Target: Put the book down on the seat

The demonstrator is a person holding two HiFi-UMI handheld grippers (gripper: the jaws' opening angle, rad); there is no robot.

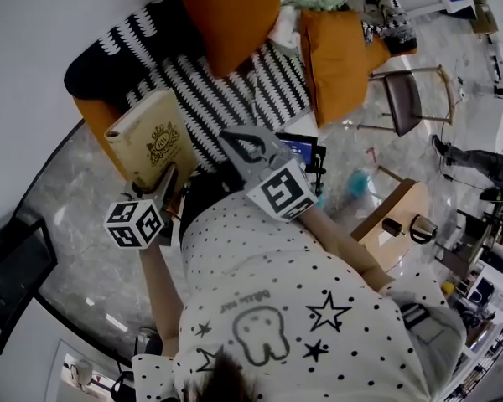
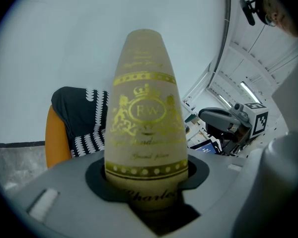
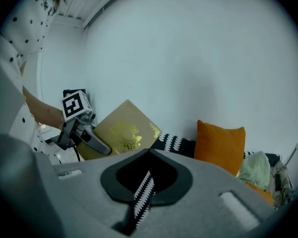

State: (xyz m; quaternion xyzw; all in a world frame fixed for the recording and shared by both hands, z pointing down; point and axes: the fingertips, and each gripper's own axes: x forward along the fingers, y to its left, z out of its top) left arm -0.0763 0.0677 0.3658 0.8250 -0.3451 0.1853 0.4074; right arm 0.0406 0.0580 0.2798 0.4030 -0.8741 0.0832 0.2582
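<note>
Not done yet, by my read: book (image 1: 151, 145) is pinched in left gripper (image 1: 169, 178), held tilted above front edge of seat (image 1: 226, 90); right gripper (image 1: 230, 141), jaws pressed together w/ nothing between, hovers nr that edge; set-down & release left.

In the left gripper view, the book (image 2: 146, 133) shows me a gold "RW" inside an oval crest (image 2: 148, 110) under a crown. Lower on the cover, dark script spells "Charle", with its tail hidden. The gold script lines above and below the crest are too blurred for me to read. The left marker cube (image 1: 136, 222) and the right marker cube (image 1: 281, 193) carry only black-and-white square codes, no letters. The small print on the shirt (image 1: 318, 266) I can't make out.
</note>
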